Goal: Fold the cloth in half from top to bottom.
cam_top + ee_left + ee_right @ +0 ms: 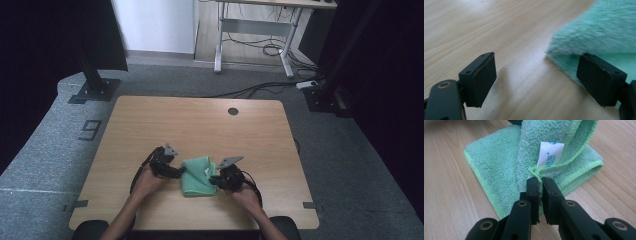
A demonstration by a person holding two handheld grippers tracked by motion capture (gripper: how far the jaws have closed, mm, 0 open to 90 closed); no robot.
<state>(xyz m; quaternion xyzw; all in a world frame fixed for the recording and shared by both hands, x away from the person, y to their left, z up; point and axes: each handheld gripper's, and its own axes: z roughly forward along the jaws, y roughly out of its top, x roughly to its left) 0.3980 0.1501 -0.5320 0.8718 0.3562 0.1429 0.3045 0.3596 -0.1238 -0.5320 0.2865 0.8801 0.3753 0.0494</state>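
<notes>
Your green cloth (196, 176) lies folded on the wooden counter (200, 125), near the edge closest to you and between your two hands. Your right tongs (541, 181) are pinched tight on a bunched corner of it, right at the stitched hem, and that corner is lifted so the fabric stands up in a fold above the rest of the cloth. Just above the pinch sits a small white care label (550, 155) sewn into the hem. It carries blue print, but the characters are too small and too blurred to read, and no brand can be made out.

Your left tongs (536, 75) stand wide, with bare counter between the pads. The pad (600, 78) on the side toward the cloth sits against or just over the cloth's fluffy edge; whether it actually touches cannot be told. Nothing is gripped there.

In the high view your left tongs (167, 165) are at the cloth's left edge and your right tongs (225, 176) at its right edge. On the floor left of the counter, a mark (90, 130) made of dark tape reads like a "9".
</notes>
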